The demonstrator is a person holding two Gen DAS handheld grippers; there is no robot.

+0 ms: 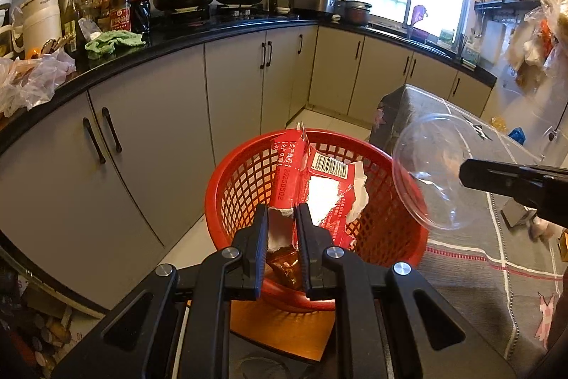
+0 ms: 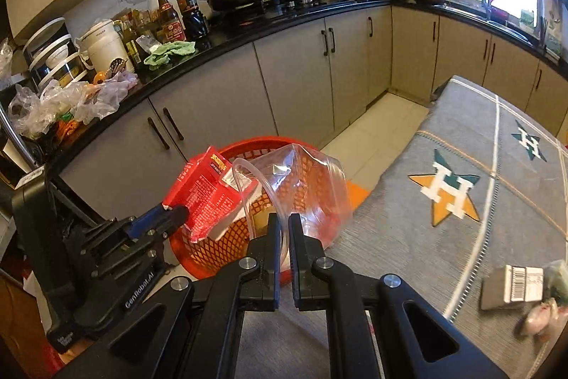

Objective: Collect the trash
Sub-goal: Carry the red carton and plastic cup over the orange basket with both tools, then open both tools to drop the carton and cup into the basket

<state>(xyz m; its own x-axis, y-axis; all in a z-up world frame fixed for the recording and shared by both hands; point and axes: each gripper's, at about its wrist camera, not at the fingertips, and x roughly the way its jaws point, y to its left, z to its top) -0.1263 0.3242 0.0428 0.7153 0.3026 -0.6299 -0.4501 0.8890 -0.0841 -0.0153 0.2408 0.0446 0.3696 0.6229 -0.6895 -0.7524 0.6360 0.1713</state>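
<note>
A red mesh waste basket (image 1: 245, 180) stands on the floor beside the table; it also shows in the right wrist view (image 2: 198, 258). My left gripper (image 1: 282, 214) is shut on a torn red food wrapper (image 1: 319, 180) and holds it over the basket; the wrapper also shows in the right wrist view (image 2: 206, 198). My right gripper (image 2: 283, 221) is shut on the rim of a clear plastic dome lid (image 2: 301, 180), held at the basket's right edge. The lid (image 1: 422, 173) and right gripper (image 1: 461, 174) show in the left wrist view.
A table with a grey cloth (image 2: 497, 201) is on the right, with a small boxed item (image 2: 514, 286) and scraps on it. Grey cabinets (image 1: 142, 137) under a black counter (image 1: 198, 38) full of pots, bottles and bags run behind the basket.
</note>
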